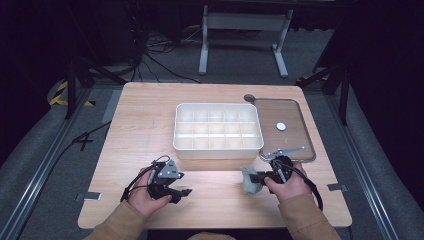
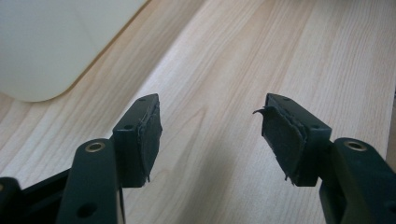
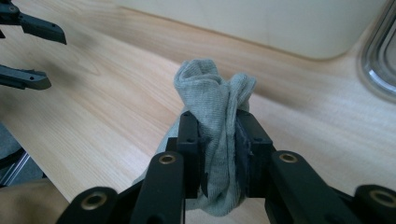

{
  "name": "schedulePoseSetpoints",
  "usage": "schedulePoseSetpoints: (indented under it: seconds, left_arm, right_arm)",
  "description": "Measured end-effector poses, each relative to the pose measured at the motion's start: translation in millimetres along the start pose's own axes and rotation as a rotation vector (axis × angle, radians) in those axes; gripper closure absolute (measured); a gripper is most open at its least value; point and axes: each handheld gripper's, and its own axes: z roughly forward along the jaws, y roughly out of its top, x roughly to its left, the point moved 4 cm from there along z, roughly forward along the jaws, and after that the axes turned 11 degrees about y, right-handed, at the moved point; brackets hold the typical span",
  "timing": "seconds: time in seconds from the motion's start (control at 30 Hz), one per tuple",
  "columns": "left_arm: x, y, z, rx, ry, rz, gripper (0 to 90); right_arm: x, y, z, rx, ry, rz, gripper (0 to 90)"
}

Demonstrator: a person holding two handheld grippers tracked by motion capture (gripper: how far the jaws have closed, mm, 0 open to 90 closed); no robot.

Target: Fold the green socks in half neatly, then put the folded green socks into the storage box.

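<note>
Right pads (image 3: 245,154): we have them clamped on a grey sock (image 3: 217,116), pinched across its middle, cloth bunched thick between them.
Right gripper (image 1: 257,179): it points to the left across the table in the high view, with our hand (image 1: 289,185) behind it.
Sock, place: it sits at the tip of the right gripper, over the near right part of the table (image 1: 145,125), just in front of the box (image 1: 218,131); whether it hangs free of the wood we cannot tell.
Sock, axis: in the right gripper view its length runs up and down through the jaws, a folded, rounded end sticking up past them and a lower end hanging below.
Left pads (image 2: 149,140): wide apart, bare wood between them, nothing held.
Left gripper (image 1: 186,192): near left of the table, pointing right, toward the sock, well apart from it.
Box: white, split into small compartments in rows; we see nothing in them from the high view.
Tray (image 1: 300,112): just right of the box and close against it, holding a small white disc (image 1: 281,126) near its middle and a thin metal piece (image 1: 287,150) along its near edge.
</note>
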Motion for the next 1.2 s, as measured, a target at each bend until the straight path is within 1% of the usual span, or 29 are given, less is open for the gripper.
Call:
schedulePoseSetpoints:
  seconds: [0.07,0.1,0.13,0.2,0.27,0.33,0.4,0.43,0.5,0.53,0.57,0.67,0.73,0.83,0.93,1.03,1.07,1.1,1.13,1.17,1.2]
  left_arm:
    - [7.6,0.8,-2.0,-0.005,-0.004,-0.023,39.1]
    - [9.1,1.2,-2.7,-0.01,-0.008,-0.043,39.3]
    - [11.6,1.5,-4.0,-0.017,-0.015,-0.051,39.5]
    - [13.5,0.9,-6.8,-0.016,0.001,-0.053,39.9]
    - [12.8,0.4,-8.1,-0.02,-0.001,-0.061,39.9]
    - [13.6,-0.2,-9.3,-0.006,0.018,-0.037,39.9]
    - [13.2,0.0,-9.1,-0.006,0.019,-0.039,39.9]
    - [12.0,0.2,-8.6,-0.01,0.019,-0.054,39.9]
    - [11.6,0.3,-8.7,-0.008,0.027,-0.046,39.9]
    - [11.2,0.1,-8.6,-0.01,0.025,-0.052,39.9]
    - [12.0,-0.1,-9.2,-0.006,0.03,-0.043,39.9]
    - [12.0,-0.4,-9.1,-0.007,0.035,-0.05,39.9]
    - [13.0,-0.4,-8.7,-0.003,0.039,-0.038,39.9]
    - [11.9,0.4,-5.7,0.002,0.037,-0.042,39.9]
    - [12.1,0.4,-4.8,0.003,0.036,-0.039,39.7]
    - [13.8,-0.3,-6.1,-0.002,0.044,-0.053,39.7]
    - [14.5,-0.6,-6.4,-0.003,0.046,-0.054,39.8]
    - [14.7,-1.1,-6.6,-0.006,0.047,-0.067,39.8]
    - [14.7,-1.1,-6.6,-0.006,0.047,-0.067,39.8]
    - [14.5,-1.2,-6.5,-0.007,0.045,-0.072,39.8]
    - [14.4,-1.3,-6.4,-0.008,0.044,-0.071,39.8]
  right_arm:
    - [1.0,5.1,-3.0,-0.009,-0.004,-0.01,74.7]
    - [1.4,8.7,-5.6,-0.015,-0.007,-0.018,74.7]
    - [1.4,10.9,-7.1,-0.018,-0.012,-0.021,74.6]
    - [0.7,17.3,-12.2,-0.025,-0.023,-0.034,74.6]
    - [0.5,22.9,-16.9,-0.028,-0.035,-0.045,74.6]
    - [0.4,28.5,-21.6,-0.036,-0.041,-0.052,74.5]
    - [0.2,35.6,-27.2,-0.042,-0.048,-0.062,74.4]
    - [0.2,35.6,-27.2,-0.042,-0.048,-0.062,74.4]
    - [-0.4,40.3,-30.9,-0.041,-0.062,-0.075,74.3]
    - [-0.6,42.6,-32.9,-0.044,-0.067,-0.078,74.3]
    - [-1.1,46.2,-35.6,-0.054,-0.068,-0.085,74.2]
    - [-2.0,52.6,-39.9,-0.067,-0.075,-0.091,74.2]
    - [-2.6,59.3,-43.2,-0.075,-0.083,-0.101,74.2]
    - [-2.8,65.5,-43.8,-0.084,-0.082,-0.117,74.2]
    - [-4.6,70.4,-43.2,-0.096,-0.093,-0.132,74.1]
    - [-6.1,78.4,-43.8,-0.116,-0.097,-0.144,74.1]
    - [-6.8,80.9,-44.0,-0.118,-0.103,-0.148,74.1]
    - [-6.9,83.3,-43.9,-0.118,-0.107,-0.151,74.1]
    - [-6.9,83.3,-43.9,-0.118,-0.107,-0.151,74.1]
    - [-7.4,88.3,-43.5,-0.12,-0.115,-0.164,74.1]
    - [-7.0,90.5,-43.5,-0.117,-0.117,-0.165,74.0]
